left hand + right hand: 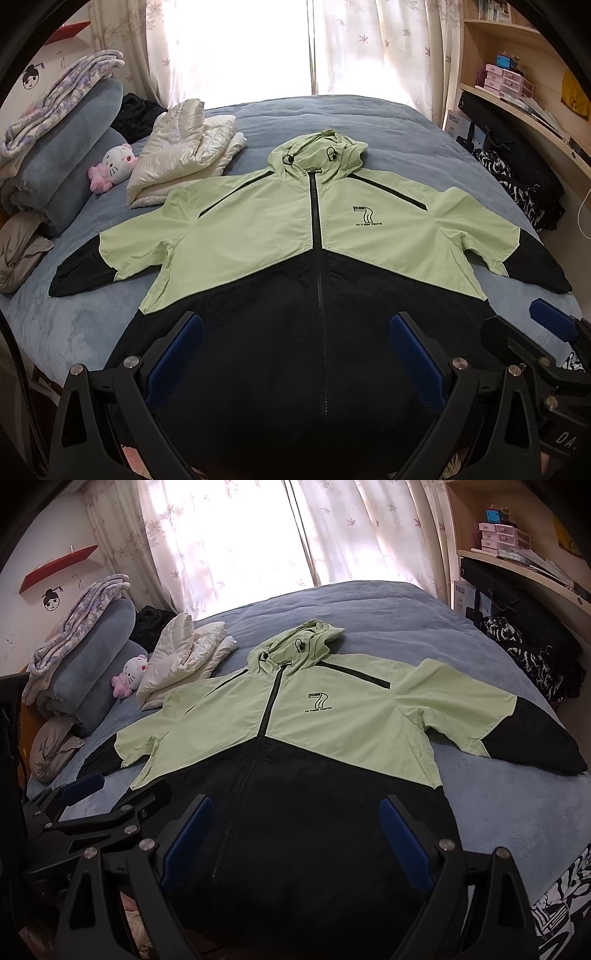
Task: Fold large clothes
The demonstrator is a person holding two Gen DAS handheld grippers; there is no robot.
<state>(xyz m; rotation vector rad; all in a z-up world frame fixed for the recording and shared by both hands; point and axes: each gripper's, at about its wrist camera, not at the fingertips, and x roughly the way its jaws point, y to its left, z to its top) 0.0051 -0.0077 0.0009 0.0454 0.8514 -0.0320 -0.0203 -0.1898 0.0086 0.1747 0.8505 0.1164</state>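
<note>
1. A bed [388, 122] covered with a blue-grey plush blanket carries everything; its far edge meets a window hung with pale leaf-print curtains [373, 40], bright with daylight.
2. A wooden shelf unit [517, 48] with small boxes stands past the bed's right edge, and a red wall shelf [59, 568] hangs on the wall beyond the left edge.
3. The jacket [258, 229], light green above and black below, lies flat and face up in the middle of the bed, zipped, hood toward the far edge, hem at the near edge, both sleeves spread out to the sides.
4. Near the far left corner lie rolled blue-grey bedding [74, 155] topped by a patterned blanket, a white cat plush [114, 166] and a crumpled cream garment [184, 155] whose edge is just beside the jacket's shoulder.
5. A grey bundle [22, 251] sits at the left edge; dark black-and-white patterned cloth [517, 192] is heaped along the right edge.
6. The left tool [295, 325] hovers over the black hem with its blue-padded fingers spread wide, gripping nothing.
7. The right tool [295, 808] hangs beside it over the same hem, likewise spread wide and empty.
</note>
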